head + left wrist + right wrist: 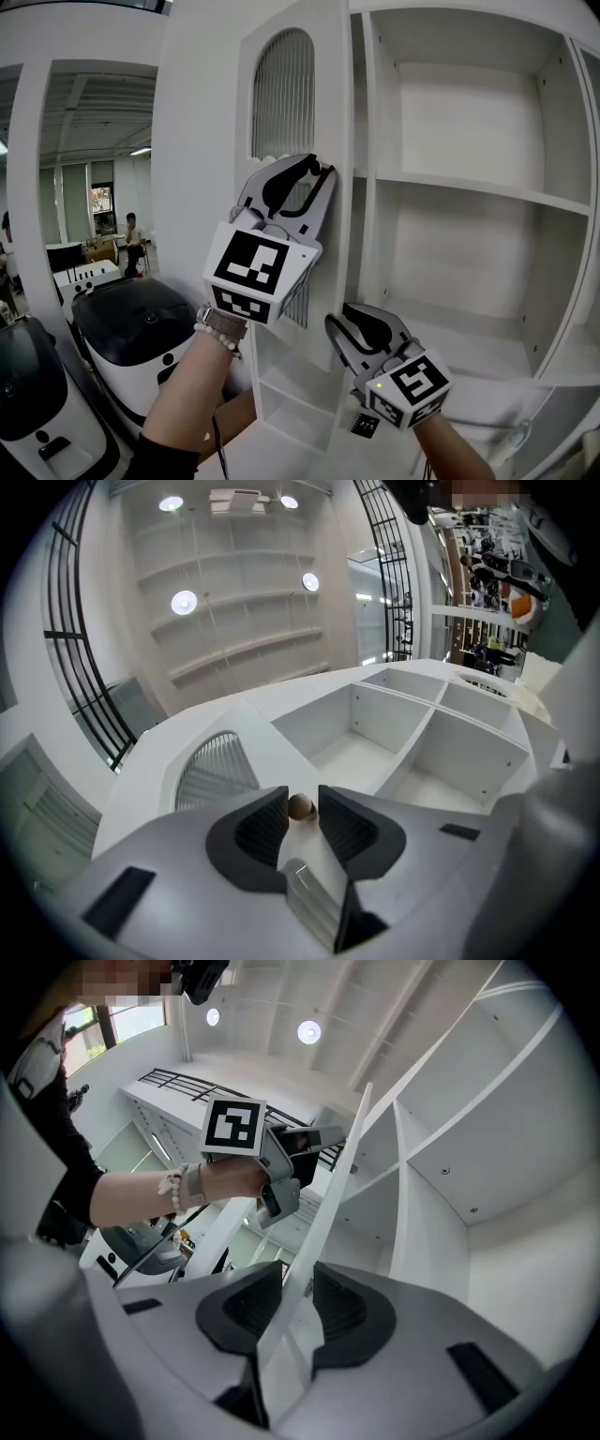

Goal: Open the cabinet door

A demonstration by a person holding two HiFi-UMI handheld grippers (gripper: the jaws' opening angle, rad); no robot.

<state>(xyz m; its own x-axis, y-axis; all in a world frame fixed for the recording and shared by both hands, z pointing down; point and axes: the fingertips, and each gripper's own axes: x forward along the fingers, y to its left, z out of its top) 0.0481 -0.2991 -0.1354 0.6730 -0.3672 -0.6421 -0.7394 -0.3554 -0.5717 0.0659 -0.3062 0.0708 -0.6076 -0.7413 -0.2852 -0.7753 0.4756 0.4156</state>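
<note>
The white cabinet door (202,141), with an arched ribbed window (281,94), stands swung out from the cabinet. My left gripper (309,171) is up at the door's free edge. In the left gripper view its jaws (302,801) are shut on the small brown knob (300,806), which sits between the pad tips. My right gripper (354,319) is lower on the same edge. In the right gripper view the thin door edge (328,1204) runs between its pads, and the jaws (297,1274) stand wide around it without squeezing it. The left gripper's marker cube (232,1127) also shows there.
Open white shelves (469,187) fill the cabinet to the right of the door. Two black-and-white appliances (131,323) (28,394) stand at the lower left. A person (131,230) sits far off behind them. A small black tag (364,424) lies low, below the right gripper.
</note>
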